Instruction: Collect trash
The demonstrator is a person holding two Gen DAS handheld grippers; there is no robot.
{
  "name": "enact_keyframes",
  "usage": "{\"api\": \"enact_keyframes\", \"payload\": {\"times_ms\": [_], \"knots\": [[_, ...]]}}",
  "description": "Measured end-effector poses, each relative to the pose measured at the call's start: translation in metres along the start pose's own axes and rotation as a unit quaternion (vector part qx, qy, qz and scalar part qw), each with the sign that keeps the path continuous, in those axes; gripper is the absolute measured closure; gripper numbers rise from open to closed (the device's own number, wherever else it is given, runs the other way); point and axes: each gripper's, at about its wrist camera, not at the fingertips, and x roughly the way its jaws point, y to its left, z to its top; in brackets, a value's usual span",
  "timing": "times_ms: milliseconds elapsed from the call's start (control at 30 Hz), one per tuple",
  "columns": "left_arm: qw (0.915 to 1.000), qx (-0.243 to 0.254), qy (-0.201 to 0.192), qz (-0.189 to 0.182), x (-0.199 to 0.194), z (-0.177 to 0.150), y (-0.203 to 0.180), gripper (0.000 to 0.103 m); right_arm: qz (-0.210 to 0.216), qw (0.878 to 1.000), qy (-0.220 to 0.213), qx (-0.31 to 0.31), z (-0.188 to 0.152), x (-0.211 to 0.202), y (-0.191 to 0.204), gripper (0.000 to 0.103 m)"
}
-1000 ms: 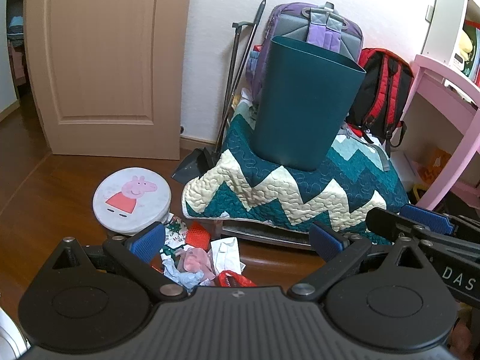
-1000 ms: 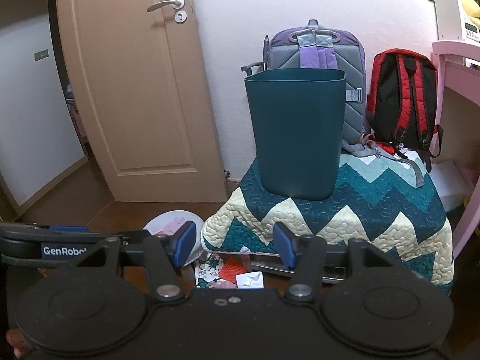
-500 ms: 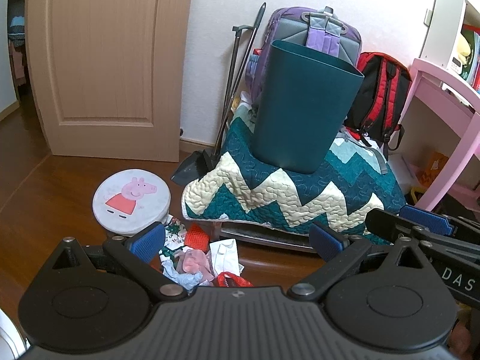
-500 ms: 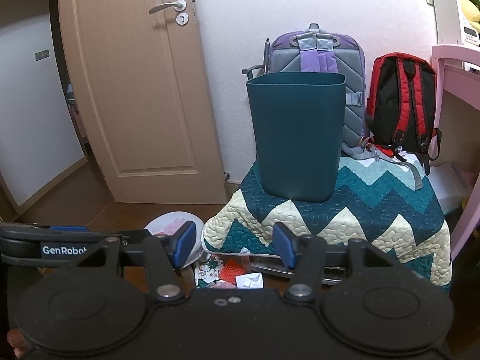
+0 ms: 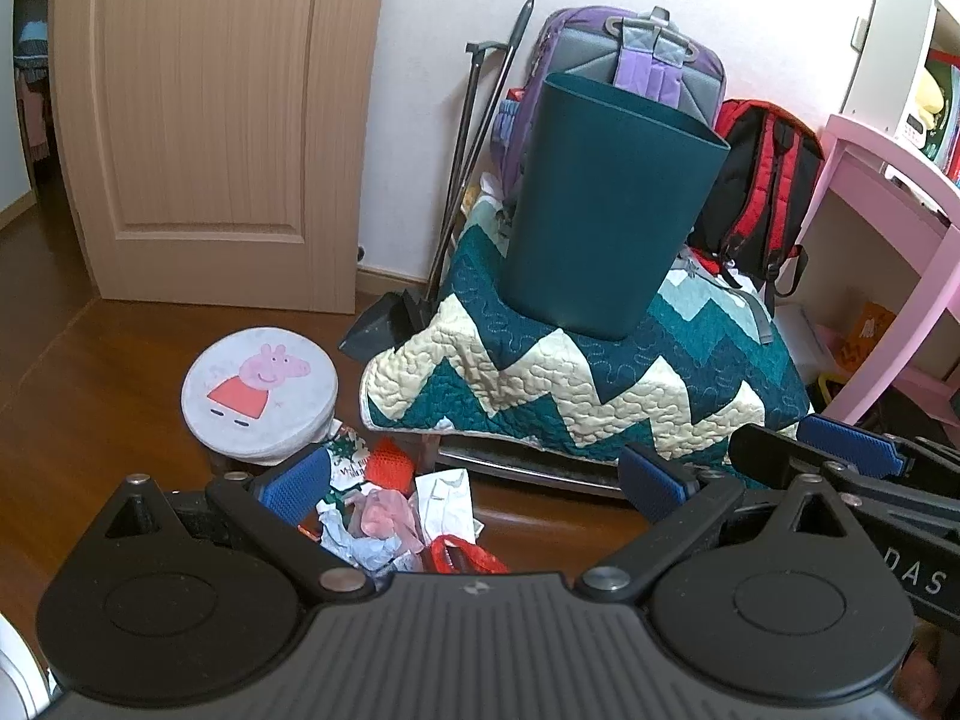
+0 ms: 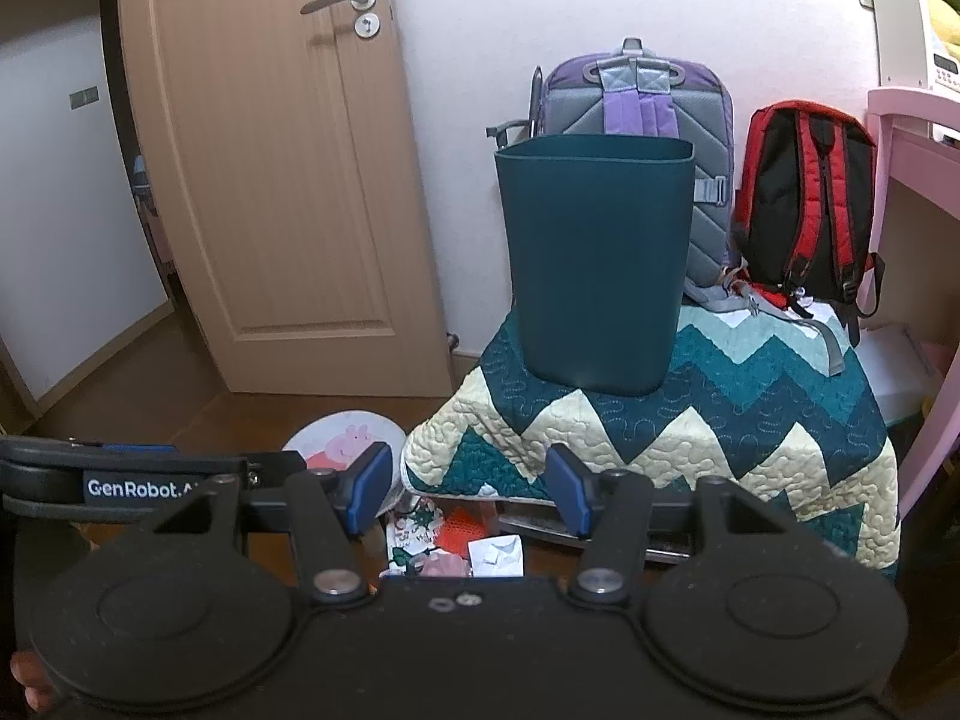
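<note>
Both views have shifted only slightly since a second ago: the teal bin sits a little lower in each, and nothing in the room itself has changed place. I hold the left gripper (image 5: 474,480) and the right gripper (image 6: 468,489) side by side, each with its jaws spread apart and empty.

Below and between the left jaws lies the trash pile (image 5: 390,510) on the wooden floor (image 5: 90,372): crumpled white paper, a pinkish wad, a red mesh scrap and a printed wrapper, all touching one another. Ahead of the jaws and higher up stands the teal bin (image 6: 594,264), upright on a zigzag quilt (image 6: 660,438) draped over some low support I cannot make out.

My worry is the bin's soft, sloping footing; a careless drop or a knock on its rim could tip it. Light paper may also slip from the jaws or come up in a clump and scatter.

A round cartoon stool (image 5: 261,390) sits just left of the pile and crowds a sideways approach. The quilt's hem overhangs just beyond the pile. A dustpan (image 5: 384,324), a purple backpack (image 6: 636,102) and a red backpack (image 6: 804,198) stand behind, and a pink desk (image 5: 888,180) is off to the right.
</note>
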Motion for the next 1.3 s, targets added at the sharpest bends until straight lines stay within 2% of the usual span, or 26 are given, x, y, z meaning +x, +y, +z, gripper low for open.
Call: {"api": "enact_keyframes", "payload": {"times_ms": [167, 433, 700, 833, 967, 1067, 1167, 1300], "knots": [[0.9998, 0.0, 0.022, 0.002, 0.022, 0.003, 0.0, 0.0, 0.002, 1.0, 0.024, 0.003, -0.001, 0.02, -0.008, 0.047], [0.9964, -0.009, 0.083, 0.01, 0.078, 0.007, 0.009, 0.0, 0.009, 0.996, 0.091, 0.02, -0.004, 0.077, -0.025, 0.047], [0.9936, -0.025, 0.103, 0.038, 0.143, 0.022, 0.041, 0.0, 0.008, 0.991, 0.134, 0.015, -0.011, 0.149, -0.039, 0.047], [0.9918, -0.025, 0.115, 0.05, 0.181, 0.031, 0.065, 0.0, 0.003, 0.989, 0.147, -0.02, -0.024, 0.195, -0.056, 0.047], [0.9876, -0.004, 0.147, 0.055, 0.225, 0.034, 0.088, 0.0, 0.011, 0.981, 0.191, -0.023, -0.045, 0.234, -0.079, 0.047], [0.9827, 0.041, 0.175, 0.045, 0.259, 0.029, 0.097, 0.0, 0.015, 0.973, 0.23, -0.013, -0.063, 0.263, -0.09, 0.047], [0.9763, 0.082, 0.195, 0.043, 0.29, 0.023, 0.098, 0.0, 0.023, 0.968, 0.25, -0.019, -0.08, 0.285, -0.09, 0.047], [0.9669, 0.098, 0.235, 0.02, 0.333, 0.018, 0.103, 0.0, 0.03, 0.956, 0.291, -0.033, -0.107, 0.318, -0.084, 0.047]]}}
